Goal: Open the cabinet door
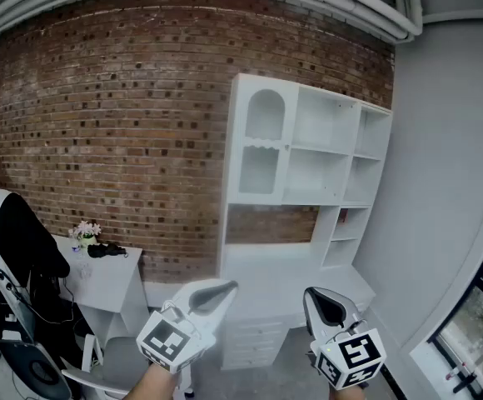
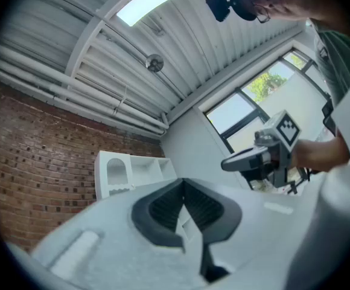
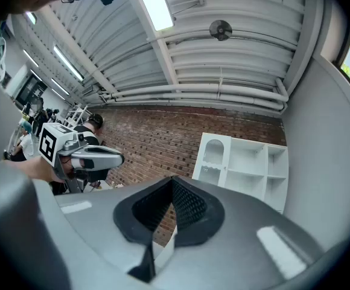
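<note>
Well off cabinet door, L gripper & R gripper closed.

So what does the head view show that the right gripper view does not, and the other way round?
Only the head view: the drawers under the white cabinet and the marker cube on the right gripper. Only the right gripper view: the ceiling light strip and a round ceiling fixture. Both: the white cabinet with its arched door shut, the brick wall and the left gripper.

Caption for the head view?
Left gripper and right gripper, both shut, face a white cabinet, door closed, against a brick wall.
</note>
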A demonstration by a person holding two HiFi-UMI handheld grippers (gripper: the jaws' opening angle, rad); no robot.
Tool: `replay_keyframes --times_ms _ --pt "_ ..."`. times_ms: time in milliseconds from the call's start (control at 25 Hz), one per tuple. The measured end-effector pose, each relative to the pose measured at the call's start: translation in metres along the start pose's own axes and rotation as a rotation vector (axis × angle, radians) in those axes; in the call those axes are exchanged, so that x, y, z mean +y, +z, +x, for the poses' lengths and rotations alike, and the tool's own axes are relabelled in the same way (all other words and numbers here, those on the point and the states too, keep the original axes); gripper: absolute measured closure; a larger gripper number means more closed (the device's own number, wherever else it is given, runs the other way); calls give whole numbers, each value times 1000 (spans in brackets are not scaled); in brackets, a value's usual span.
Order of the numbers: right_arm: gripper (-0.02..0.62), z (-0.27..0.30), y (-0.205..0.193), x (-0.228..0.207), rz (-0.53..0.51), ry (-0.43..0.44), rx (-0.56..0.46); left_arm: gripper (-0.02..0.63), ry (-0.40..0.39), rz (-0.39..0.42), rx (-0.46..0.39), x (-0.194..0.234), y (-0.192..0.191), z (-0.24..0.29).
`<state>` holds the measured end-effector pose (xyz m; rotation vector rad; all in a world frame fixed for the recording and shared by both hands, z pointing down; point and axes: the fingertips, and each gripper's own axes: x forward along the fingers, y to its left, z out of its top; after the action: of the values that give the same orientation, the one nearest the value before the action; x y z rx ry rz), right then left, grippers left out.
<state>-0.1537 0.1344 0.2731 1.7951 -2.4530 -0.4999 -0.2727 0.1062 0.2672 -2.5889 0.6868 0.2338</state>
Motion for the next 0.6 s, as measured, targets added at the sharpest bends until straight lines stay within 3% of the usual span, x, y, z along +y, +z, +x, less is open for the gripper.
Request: replay_keyframes --times_ms 600 --pt "591 10 -13 -25 17 17 -12 604 11 20 49 -2 -20 29"
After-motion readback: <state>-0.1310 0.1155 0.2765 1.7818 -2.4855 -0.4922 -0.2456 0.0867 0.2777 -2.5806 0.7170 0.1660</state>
